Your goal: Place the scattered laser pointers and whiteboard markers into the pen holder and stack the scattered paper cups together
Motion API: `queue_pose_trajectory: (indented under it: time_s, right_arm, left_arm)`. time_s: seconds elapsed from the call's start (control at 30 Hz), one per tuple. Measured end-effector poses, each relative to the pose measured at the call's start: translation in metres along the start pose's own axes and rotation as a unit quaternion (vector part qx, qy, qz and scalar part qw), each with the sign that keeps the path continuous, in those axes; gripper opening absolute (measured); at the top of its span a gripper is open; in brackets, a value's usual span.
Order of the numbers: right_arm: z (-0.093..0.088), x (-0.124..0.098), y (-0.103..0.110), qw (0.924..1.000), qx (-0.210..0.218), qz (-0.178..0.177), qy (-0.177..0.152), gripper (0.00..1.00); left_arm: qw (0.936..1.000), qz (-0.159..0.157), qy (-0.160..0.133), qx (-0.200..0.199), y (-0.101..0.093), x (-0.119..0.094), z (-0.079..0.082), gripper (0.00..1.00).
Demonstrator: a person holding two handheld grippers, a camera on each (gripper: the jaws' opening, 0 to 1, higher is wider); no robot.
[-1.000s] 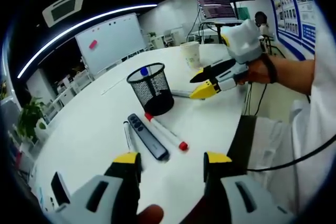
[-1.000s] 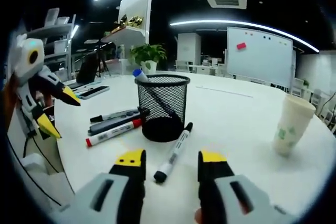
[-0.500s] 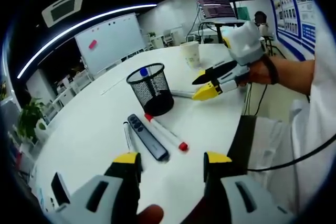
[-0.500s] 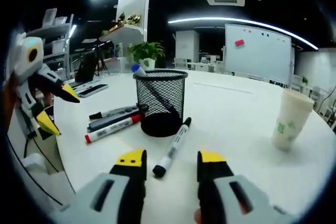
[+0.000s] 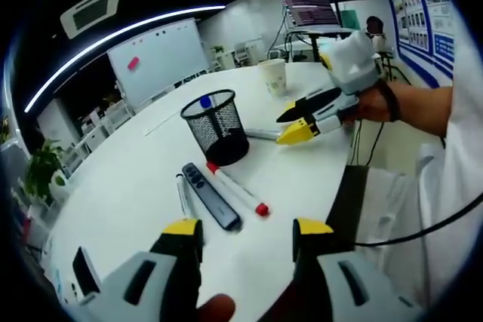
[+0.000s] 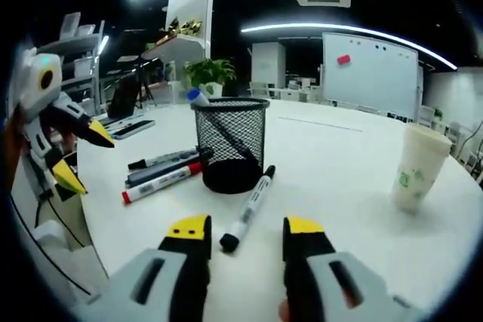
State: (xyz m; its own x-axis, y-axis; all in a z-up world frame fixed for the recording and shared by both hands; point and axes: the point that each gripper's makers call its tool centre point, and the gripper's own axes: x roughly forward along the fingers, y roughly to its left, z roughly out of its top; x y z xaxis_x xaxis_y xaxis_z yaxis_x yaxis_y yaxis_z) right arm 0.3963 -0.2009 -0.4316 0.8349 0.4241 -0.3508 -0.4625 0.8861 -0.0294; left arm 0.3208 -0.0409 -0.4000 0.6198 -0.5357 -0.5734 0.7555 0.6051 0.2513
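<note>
Clearly the marker-collecting step is in hand, judging by how things lie: the right gripper [image 6: 238,231] hangs low over the white table [image 6: 339,179] with its jaws spread and nothing between them, and the black-capped whiteboard marker [image 6: 247,217] lies on the tabletop just ahead, its cap end pointing into the gap between the yellow tips and its far end near the foot of the black mesh pen holder [image 6: 230,143]. The next move would seem to call for easing forward and down so the jaws straddle the marker's barrel, closing on it, then lifting and tipping it upright over the holder's rim.

The left gripper [image 5: 247,229] is also spread and empty, held back from the table edge. Before it lie a red-capped whiteboard marker [image 5: 235,188], a dark laser pointer [image 5: 211,196] touching or just beside it, and a slim dark-capped marker [image 5: 183,195] on the pointer's far side.

By count: one pen holder, already with one blue-capped marker [image 6: 198,97] leaning inside; three markers loose on the table; one laser pointer. One paper cup [image 6: 415,167] stands upright, well apart from the holder; whether it is a single cup or several nested cannot be told. A person's hand [image 5: 375,103] holds the right gripper.
</note>
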Motion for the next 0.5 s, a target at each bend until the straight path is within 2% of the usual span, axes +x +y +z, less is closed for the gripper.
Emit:
queue_pose_trajectory:
  time_s: [0.5]
  right_arm:
    - [0.0005, -0.0017, 0.0006, 1.0, 0.001, 0.0, 0.0, 0.35]
  left_arm:
    - [1.0, 0.001, -0.001, -0.001, 0.0008, -0.0009, -0.0002, 0.49]
